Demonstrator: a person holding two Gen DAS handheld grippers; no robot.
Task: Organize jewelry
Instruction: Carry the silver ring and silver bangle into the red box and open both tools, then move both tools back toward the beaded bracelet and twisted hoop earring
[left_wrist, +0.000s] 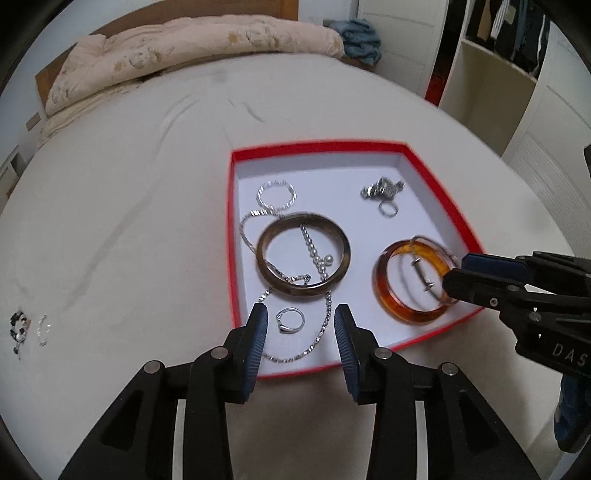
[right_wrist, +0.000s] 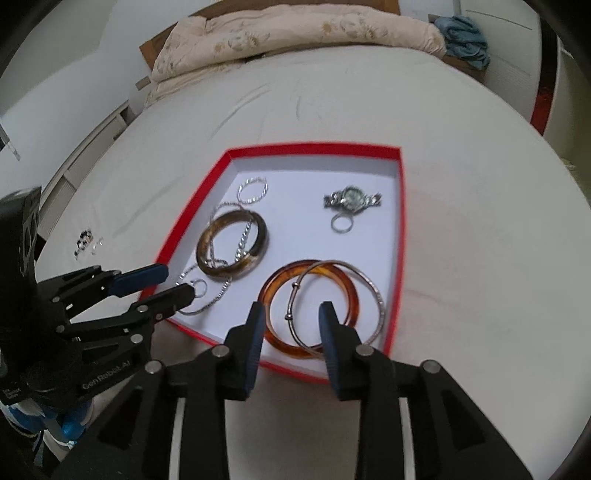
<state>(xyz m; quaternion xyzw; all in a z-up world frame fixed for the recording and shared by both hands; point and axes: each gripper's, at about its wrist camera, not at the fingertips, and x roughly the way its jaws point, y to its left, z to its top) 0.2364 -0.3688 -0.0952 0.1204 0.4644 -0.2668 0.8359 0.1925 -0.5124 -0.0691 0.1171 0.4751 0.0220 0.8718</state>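
Left wrist view: a shallow red-rimmed white cardboard box (left_wrist: 233, 236) lies at centre frame on a cream bedsheet (left_wrist: 110, 206). It holds a dark brown bangle (left_wrist: 264, 266) over a silver chain (left_wrist: 325, 325), an amber translucent bangle (left_wrist: 384, 291), and a small silver ring (left_wrist: 290, 319). The left gripper (left_wrist: 298, 317) stands part open at lower centre, straddling that ring without touching it.

Right wrist view: the right gripper (right_wrist: 290, 314) stands part open over the amber bangle and a thin silver bangle (right_wrist: 376, 295), gripping neither. A silver wristwatch (right_wrist: 351, 199) lies in the upper right of the box. Two small trinkets (right_wrist: 86, 243) lie on the sheet, at the left of the frame.
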